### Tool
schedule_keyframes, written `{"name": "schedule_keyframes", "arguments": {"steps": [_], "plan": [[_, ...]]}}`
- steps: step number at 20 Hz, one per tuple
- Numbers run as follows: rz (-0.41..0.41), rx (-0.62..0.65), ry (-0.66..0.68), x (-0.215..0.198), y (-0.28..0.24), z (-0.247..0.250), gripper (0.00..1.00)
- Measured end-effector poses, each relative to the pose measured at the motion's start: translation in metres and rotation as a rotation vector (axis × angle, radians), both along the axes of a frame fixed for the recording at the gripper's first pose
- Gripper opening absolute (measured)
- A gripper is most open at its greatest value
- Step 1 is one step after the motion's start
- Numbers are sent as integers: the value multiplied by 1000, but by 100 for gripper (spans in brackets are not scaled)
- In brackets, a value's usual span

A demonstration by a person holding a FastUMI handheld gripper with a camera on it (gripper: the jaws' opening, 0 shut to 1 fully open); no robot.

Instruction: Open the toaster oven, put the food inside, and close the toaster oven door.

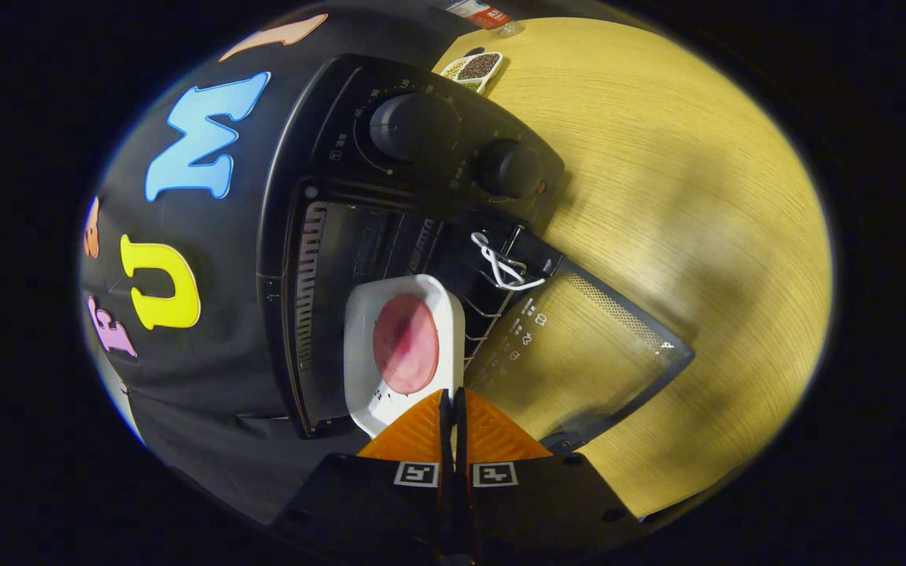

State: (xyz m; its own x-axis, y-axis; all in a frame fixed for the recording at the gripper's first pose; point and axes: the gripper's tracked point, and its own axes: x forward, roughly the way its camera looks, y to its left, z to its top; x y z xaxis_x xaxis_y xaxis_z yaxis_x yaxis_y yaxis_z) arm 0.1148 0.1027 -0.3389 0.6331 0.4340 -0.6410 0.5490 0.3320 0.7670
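Observation:
The black toaster oven [327, 141] stands on the wooden table with its glass door [602, 354] swung fully open and lying flat. A white rectangular tray [362, 354] carrying a round pink slice of food [406, 343] hangs at the mouth of the oven cavity, over the wire rack [488, 303]. My gripper [453, 395] is shut on the tray's near rim, both fingers pressed together on it. I cannot tell whether the tray's far end rests on the rack.
Two dark knobs [414, 126] sit on the oven's control panel. A white cord [504, 269] is looped on the rack by the door hinge. A small dish of grains [475, 69] and a packet [484, 12] lie beyond the oven on the table [697, 196].

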Motion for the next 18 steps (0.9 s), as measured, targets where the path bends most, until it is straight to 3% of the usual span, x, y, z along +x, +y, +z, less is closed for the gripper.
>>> {"name": "schedule_keyframes", "arguments": {"steps": [11,18], "plan": [[-164,-31,-92,53,2,-12,3],[-209,6,-122,72,11,-12,9]]}}
